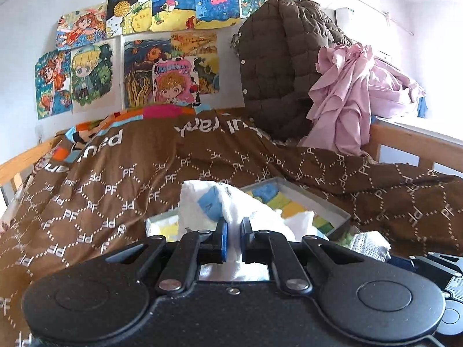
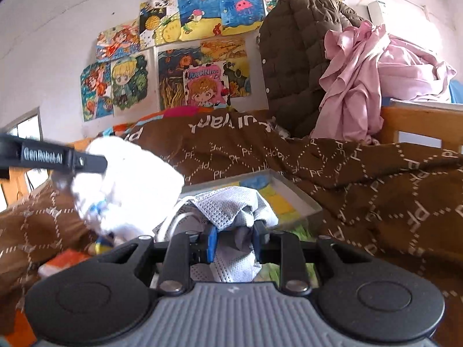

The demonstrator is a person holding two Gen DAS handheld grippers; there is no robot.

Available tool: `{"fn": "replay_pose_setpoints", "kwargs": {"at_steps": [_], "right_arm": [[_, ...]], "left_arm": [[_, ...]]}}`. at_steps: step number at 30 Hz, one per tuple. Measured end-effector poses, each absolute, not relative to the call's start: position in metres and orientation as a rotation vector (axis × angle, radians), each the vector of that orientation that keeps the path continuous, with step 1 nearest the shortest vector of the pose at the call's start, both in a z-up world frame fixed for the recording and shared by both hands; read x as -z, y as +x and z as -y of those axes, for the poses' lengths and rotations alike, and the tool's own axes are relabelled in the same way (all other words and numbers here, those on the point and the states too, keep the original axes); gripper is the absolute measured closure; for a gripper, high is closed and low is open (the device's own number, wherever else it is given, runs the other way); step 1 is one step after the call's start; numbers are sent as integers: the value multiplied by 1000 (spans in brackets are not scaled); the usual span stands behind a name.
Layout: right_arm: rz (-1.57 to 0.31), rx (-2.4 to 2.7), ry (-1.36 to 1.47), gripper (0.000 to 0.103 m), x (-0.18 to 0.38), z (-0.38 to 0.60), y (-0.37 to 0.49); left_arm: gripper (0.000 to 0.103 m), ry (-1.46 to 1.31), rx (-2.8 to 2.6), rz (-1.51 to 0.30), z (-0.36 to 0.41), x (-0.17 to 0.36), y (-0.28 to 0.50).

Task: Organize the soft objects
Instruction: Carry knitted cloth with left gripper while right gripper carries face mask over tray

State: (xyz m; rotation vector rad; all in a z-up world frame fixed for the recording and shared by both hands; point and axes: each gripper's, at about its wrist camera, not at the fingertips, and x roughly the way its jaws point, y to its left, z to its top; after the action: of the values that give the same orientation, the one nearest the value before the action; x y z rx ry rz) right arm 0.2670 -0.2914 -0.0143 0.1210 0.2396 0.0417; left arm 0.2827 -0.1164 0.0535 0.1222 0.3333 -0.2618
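Observation:
My left gripper (image 1: 233,232) is shut on a white cloth with blue patches (image 1: 211,202), lifted above the bed. The right wrist view shows that same white cloth (image 2: 130,185) as a blurred bundle at the left, under the left gripper's black finger (image 2: 58,159). My right gripper (image 2: 234,238) is shut on a grey-white mesh cloth (image 2: 228,205) that bunches up between its blue pads (image 2: 212,243). Behind both cloths lies a shallow grey tray (image 1: 335,209), also (image 2: 303,199), with yellow, green and blue folded pieces inside.
A brown patterned bedspread (image 1: 121,173) covers the bed. A dark brown quilted jacket (image 1: 277,57) and a pink cloth pile (image 1: 347,92) lie at the far right by the wooden bed frame (image 1: 416,141). Drawings (image 1: 139,57) cover the wall.

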Motion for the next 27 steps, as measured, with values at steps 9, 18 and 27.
{"fn": "replay_pose_setpoints", "kwargs": {"at_steps": [9,18,27], "right_arm": [[-190,-63,300,74,-1,316,336],[-247,-62,350,72,10,324,380],[-308,-68,321,65,21,313,393]], "left_arm": [[94,107,225,-312,126,-51,349],[94,99,203,-298,122,-42,399],[94,49,172,-392,109,-3,421]]}}
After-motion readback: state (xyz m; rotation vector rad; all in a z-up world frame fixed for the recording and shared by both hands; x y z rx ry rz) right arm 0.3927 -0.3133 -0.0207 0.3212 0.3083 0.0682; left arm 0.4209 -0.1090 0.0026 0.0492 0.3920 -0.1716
